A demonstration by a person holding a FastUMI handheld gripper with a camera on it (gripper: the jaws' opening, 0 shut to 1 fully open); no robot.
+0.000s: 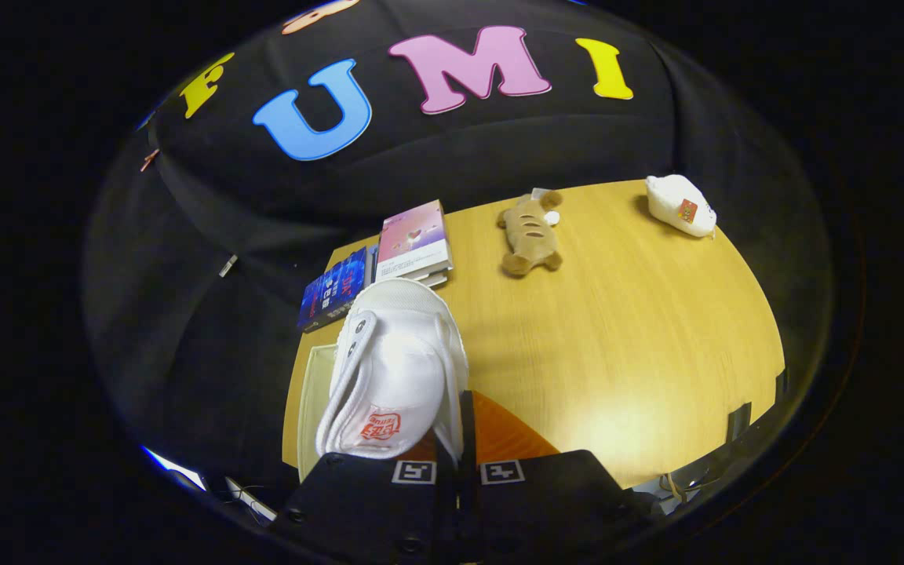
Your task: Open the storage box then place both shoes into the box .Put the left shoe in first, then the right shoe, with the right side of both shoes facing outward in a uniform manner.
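Gripping a white shoe (393,369) by the edge of its collar, the tongs (458,463) stand pressed together with the shoe's rim pinched between them. The shoe rises just ahead of the tongs and a little to their left, tongue and red logo facing the camera, toe pointing away. Beneath it sits a pale storage box (309,400), with an orange panel (507,435) just beyond the tongs to the right. Farther ahead on the wooden surface (640,345) lie two books (413,239), a brown plush toy (529,231) and, well beyond to the right, a white plush toy (679,205).
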